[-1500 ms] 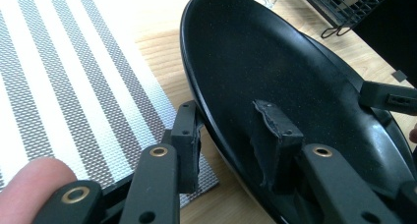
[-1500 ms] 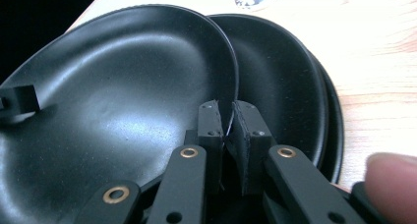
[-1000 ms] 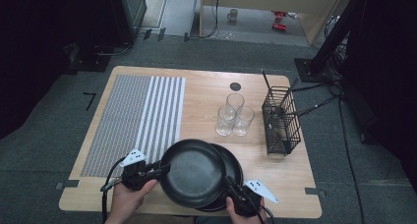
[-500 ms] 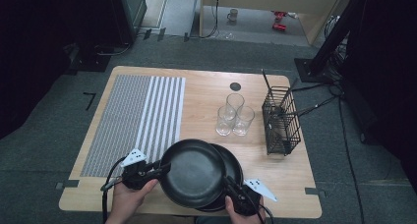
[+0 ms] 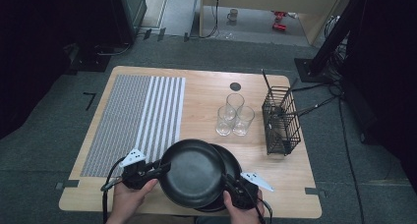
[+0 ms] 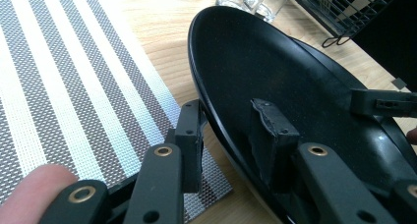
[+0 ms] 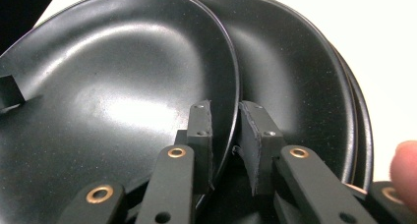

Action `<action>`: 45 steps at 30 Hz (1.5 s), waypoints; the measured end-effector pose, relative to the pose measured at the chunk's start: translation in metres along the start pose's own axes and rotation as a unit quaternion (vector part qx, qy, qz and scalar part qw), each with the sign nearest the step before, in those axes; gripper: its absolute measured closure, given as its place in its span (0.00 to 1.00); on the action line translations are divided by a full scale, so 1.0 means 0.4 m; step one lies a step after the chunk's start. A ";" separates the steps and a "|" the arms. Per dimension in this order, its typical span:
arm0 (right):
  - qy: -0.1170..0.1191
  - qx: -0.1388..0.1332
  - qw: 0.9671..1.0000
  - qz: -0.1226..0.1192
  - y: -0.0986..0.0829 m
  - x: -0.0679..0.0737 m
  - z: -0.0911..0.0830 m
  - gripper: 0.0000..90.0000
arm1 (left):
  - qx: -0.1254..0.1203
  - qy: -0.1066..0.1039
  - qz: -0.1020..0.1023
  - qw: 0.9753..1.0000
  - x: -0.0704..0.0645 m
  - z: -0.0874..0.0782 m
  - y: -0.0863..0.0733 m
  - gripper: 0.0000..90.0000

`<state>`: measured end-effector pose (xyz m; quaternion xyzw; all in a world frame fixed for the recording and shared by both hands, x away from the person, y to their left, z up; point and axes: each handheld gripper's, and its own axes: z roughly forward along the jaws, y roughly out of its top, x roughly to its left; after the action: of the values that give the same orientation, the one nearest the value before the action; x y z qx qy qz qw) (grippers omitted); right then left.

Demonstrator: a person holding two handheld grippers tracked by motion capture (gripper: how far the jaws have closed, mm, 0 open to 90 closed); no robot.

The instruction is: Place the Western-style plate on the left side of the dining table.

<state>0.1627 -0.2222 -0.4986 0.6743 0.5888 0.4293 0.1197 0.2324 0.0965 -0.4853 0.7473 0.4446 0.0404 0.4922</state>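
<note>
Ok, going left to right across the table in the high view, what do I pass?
Striped placemat → left hand-held gripper → top black plate, clamped at opposite rims by both grippers → right hand-held gripper → wire basket. The three glasses stand farther back, left of the basket.

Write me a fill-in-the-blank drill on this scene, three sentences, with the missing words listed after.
1. The left gripper and the right gripper each clamp the rim of the top black ____, on opposite sides.
2. Near the wire basket stand ____ clear glasses.
3. The striped placemat lies on the ____ part of the wooden table, seen from the high view.

Missing words: plate; three; left
</note>
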 end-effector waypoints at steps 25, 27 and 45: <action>0.090 -0.026 0.992 0.078 0.004 -0.030 -0.003 0.88 | 0.003 -0.022 -0.041 0.999 0.029 0.007 -0.009 0.75; 0.092 -0.025 0.992 0.083 0.005 -0.029 -0.002 0.88 | 0.003 -0.023 -0.044 0.999 0.031 0.007 -0.010 0.75; 0.098 -0.048 0.985 0.134 0.012 -0.016 -0.003 0.94 | -0.021 -0.033 -0.075 0.996 0.038 -0.004 -0.015 0.80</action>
<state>0.1656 -0.2297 -0.4977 0.6953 0.4811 0.5329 0.0350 0.2370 0.1089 -0.4948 0.7025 0.4818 -0.0119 0.5237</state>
